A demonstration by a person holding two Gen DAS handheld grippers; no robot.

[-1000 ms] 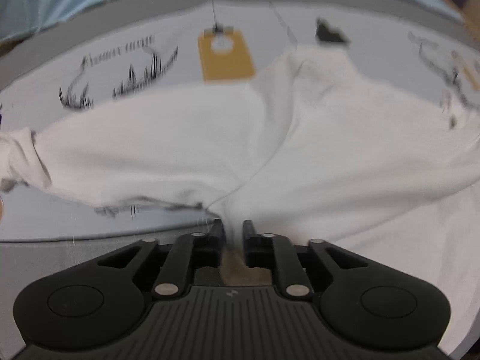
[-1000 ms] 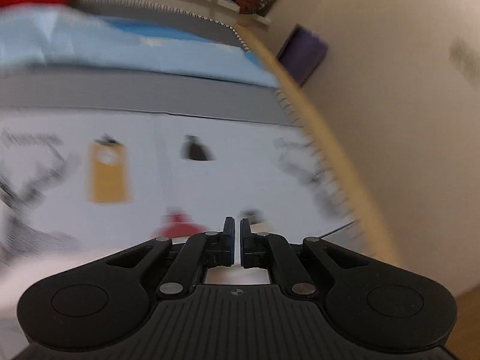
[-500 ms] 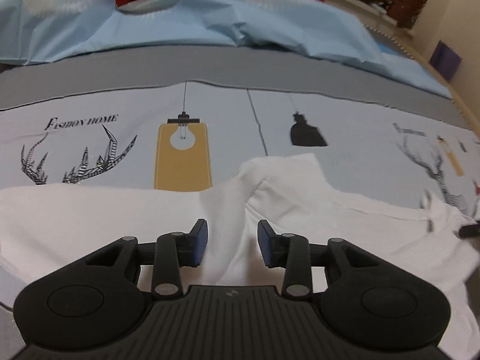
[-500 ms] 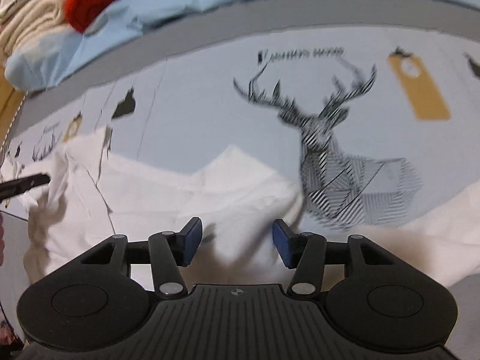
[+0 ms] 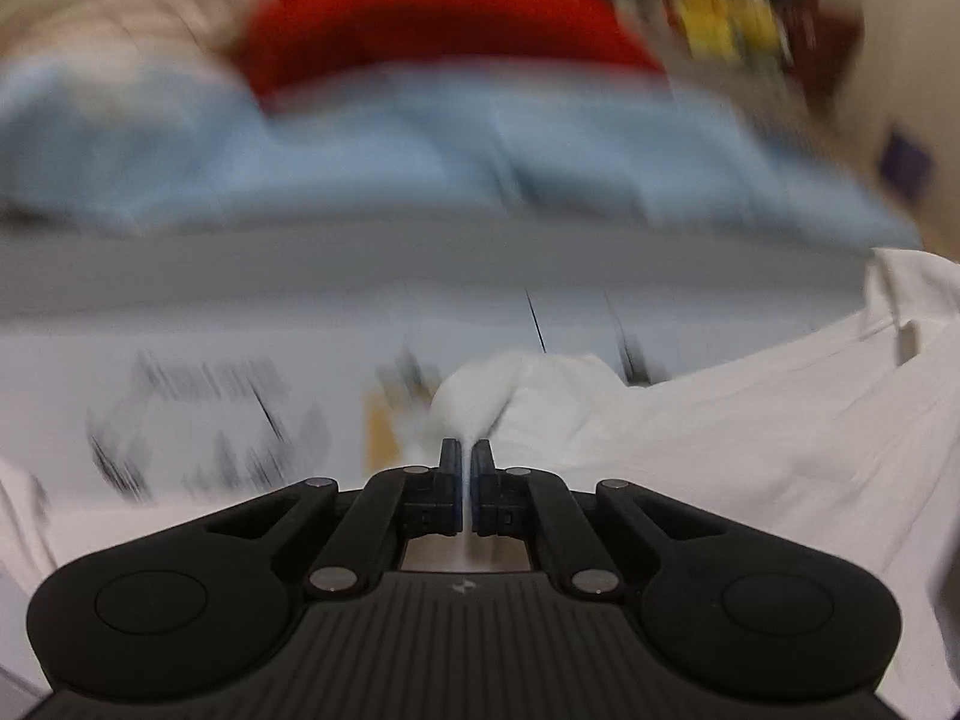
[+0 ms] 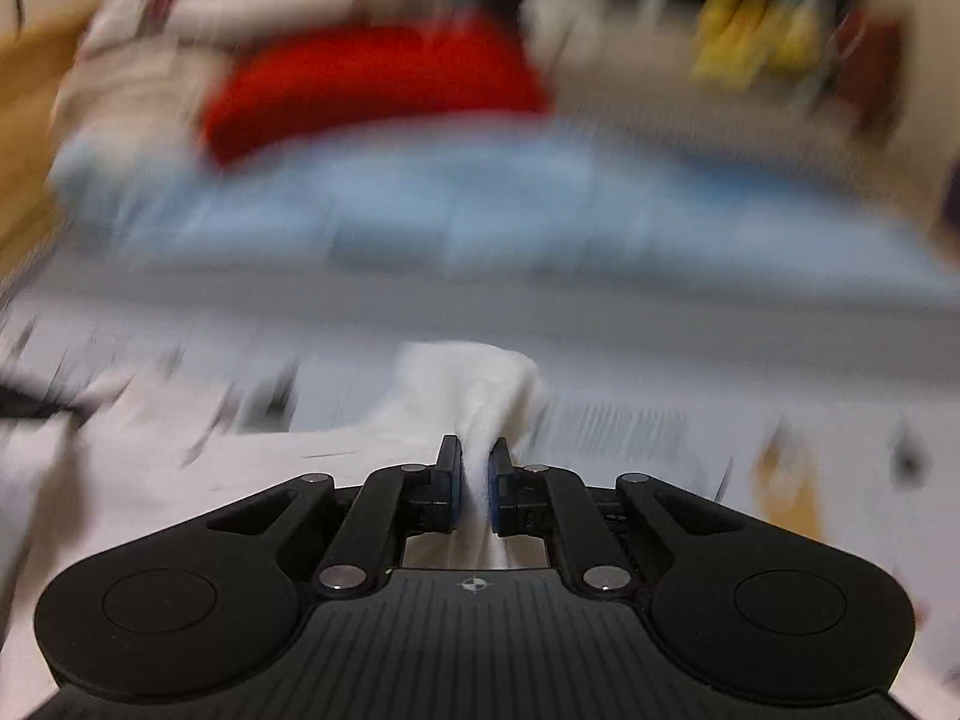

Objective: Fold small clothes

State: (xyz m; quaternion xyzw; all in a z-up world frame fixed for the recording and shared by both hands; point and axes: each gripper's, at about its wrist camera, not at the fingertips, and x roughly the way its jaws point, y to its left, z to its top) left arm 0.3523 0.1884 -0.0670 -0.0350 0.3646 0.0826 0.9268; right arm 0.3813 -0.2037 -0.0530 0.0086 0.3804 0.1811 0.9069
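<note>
A white garment (image 5: 708, 432) lies on a printed bedsheet (image 5: 198, 360) and stretches to the right in the left wrist view. My left gripper (image 5: 466, 456) is shut on a bunched edge of it, with a tuft of cloth standing up past the fingertips. In the right wrist view the same white garment (image 6: 474, 384) spreads to the left. My right gripper (image 6: 474, 459) is shut on another bunched fold of it. Both views are blurred by motion.
A light blue blanket (image 5: 420, 162) lies across the far side of the bed, with a red cushion (image 5: 432, 18) and yellow soft toys (image 5: 726, 18) behind it. The blue blanket (image 6: 480, 210) and red cushion (image 6: 372, 78) also show in the right wrist view.
Half a second ago both grippers were open over the white garment. Now both have shut on folds of it, and both views have tilted up toward the far side of the bed.
</note>
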